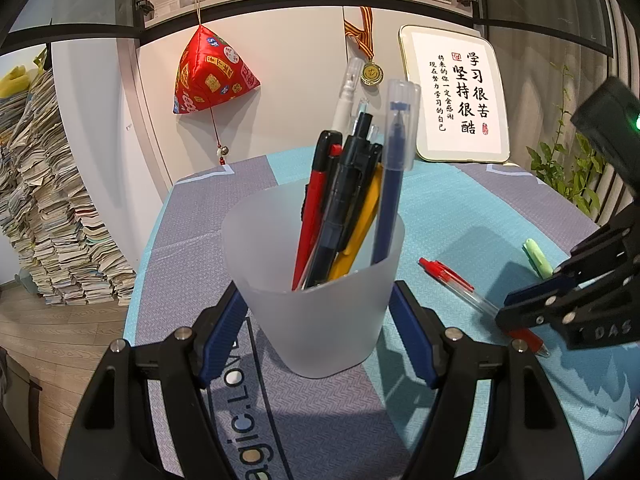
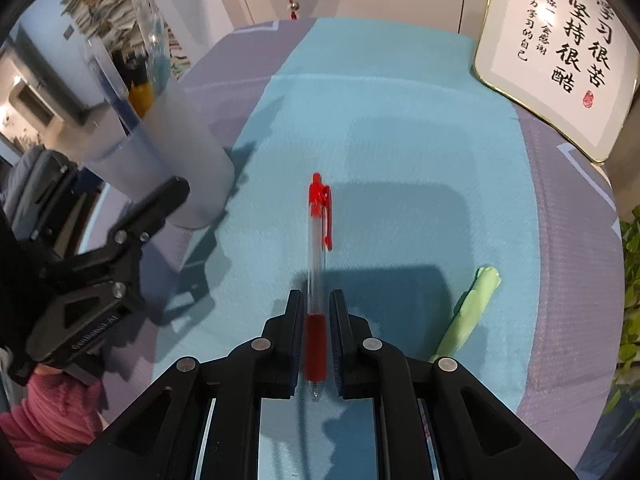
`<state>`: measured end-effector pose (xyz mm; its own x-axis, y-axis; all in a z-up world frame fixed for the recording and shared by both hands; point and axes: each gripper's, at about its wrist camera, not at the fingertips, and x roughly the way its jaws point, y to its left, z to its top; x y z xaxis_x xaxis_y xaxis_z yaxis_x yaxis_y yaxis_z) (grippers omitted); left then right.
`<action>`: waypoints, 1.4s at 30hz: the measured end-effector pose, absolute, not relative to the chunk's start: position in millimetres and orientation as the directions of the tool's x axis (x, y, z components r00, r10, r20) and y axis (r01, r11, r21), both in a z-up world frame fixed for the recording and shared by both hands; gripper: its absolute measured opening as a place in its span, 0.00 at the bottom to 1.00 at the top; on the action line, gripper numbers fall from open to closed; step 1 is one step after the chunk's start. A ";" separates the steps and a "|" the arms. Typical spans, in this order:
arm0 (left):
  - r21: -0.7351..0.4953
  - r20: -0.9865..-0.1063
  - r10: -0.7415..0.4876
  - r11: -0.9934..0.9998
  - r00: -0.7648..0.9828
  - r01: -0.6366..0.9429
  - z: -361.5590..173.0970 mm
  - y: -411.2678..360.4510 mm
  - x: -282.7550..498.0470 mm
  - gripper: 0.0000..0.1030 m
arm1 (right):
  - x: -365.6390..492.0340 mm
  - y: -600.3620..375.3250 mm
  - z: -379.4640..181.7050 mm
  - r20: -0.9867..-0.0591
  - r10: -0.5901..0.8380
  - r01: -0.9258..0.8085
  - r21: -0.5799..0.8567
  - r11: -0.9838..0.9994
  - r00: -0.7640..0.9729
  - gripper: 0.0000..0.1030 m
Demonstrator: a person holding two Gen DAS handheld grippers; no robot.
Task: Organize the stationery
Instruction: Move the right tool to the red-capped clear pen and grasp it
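A frosted plastic cup (image 1: 320, 304) holding several pens stands on the mat; my left gripper (image 1: 320, 320) is shut on its sides. The cup also shows in the right wrist view (image 2: 176, 152). A red pen (image 2: 318, 264) lies on the teal mat with its grip end between the fingers of my right gripper (image 2: 318, 320); the jaws sit close on both sides of it with thin gaps. The pen also shows in the left wrist view (image 1: 476, 300). A light green highlighter (image 2: 468, 316) lies to the right of the right gripper, also in the left wrist view (image 1: 538, 258).
A framed calligraphy sign (image 1: 460, 96) leans at the back of the table. A red hanging ornament (image 1: 212, 72) and a medal (image 1: 372, 72) hang on the cabinet. Stacks of paper (image 1: 52, 208) stand on the floor at left. A green plant (image 1: 568, 168) is at right.
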<state>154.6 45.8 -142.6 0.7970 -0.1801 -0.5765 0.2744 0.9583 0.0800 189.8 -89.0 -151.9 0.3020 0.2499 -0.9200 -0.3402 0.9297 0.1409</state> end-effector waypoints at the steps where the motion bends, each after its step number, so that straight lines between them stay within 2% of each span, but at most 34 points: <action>1: 0.080 -0.577 -0.180 0.958 0.797 0.274 -142.6 45.8 154.6 0.69 | 189.2 -87.0 -154.2 -0.923 0.241 -0.347 0.130 0.929 0.299 0.11; 4: 0.081 -0.577 -0.180 0.958 0.797 0.274 -142.7 46.3 154.6 0.69 | 185.2 -80.4 -156.1 -0.924 0.196 -0.373 0.063 0.925 0.329 0.11; 11: 0.081 -0.577 -0.179 0.958 0.797 0.274 -142.7 45.7 154.6 0.69 | 181.1 -94.7 -152.1 -0.936 0.128 -0.346 0.006 0.938 0.328 0.11; 15: 0.081 -0.577 -0.179 0.958 0.797 0.274 -142.7 45.9 154.7 0.69 | 176.9 -117.4 -148.7 -0.942 0.094 -0.313 -0.011 0.950 0.321 0.11; 21: 0.081 -0.577 -0.180 0.958 0.797 0.275 -142.8 45.7 154.6 0.70 | 175.3 -131.2 -145.0 -0.944 0.117 -0.307 0.018 0.951 0.308 0.11; 23: 0.081 -0.577 -0.180 0.958 0.797 0.275 -142.8 45.6 154.6 0.70 | 182.0 -135.7 -140.6 -0.938 0.113 -0.297 0.012 0.955 0.326 0.22; 24: 0.082 -0.577 -0.179 0.958 0.797 0.275 -142.8 45.7 154.7 0.70 | 185.9 -135.3 -138.9 -0.935 0.115 -0.291 0.013 0.957 0.336 0.38; 25: 0.081 -0.577 -0.180 0.958 0.797 0.275 -142.8 45.7 154.6 0.70 | 189.6 -134.9 -137.1 -0.931 0.117 -0.283 0.015 0.959 0.346 0.49; 26: 0.081 -0.577 -0.179 0.958 0.797 0.275 -142.8 46.2 154.7 0.70 | 193.2 -133.9 -134.7 -0.926 0.122 -0.276 0.020 0.961 0.357 0.50; 38: 0.082 -0.577 -0.179 0.958 0.797 0.275 -142.8 45.5 154.7 0.69 | 236.9 -112.5 -152.2 -0.937 0.104 -0.263 0.014 0.965 0.332 0.49; 42: 0.084 -0.577 -0.178 0.958 0.797 0.275 -142.5 45.7 154.7 0.69 | 239.2 -116.6 -158.0 -0.942 0.100 -0.252 0.018 0.968 0.319 0.42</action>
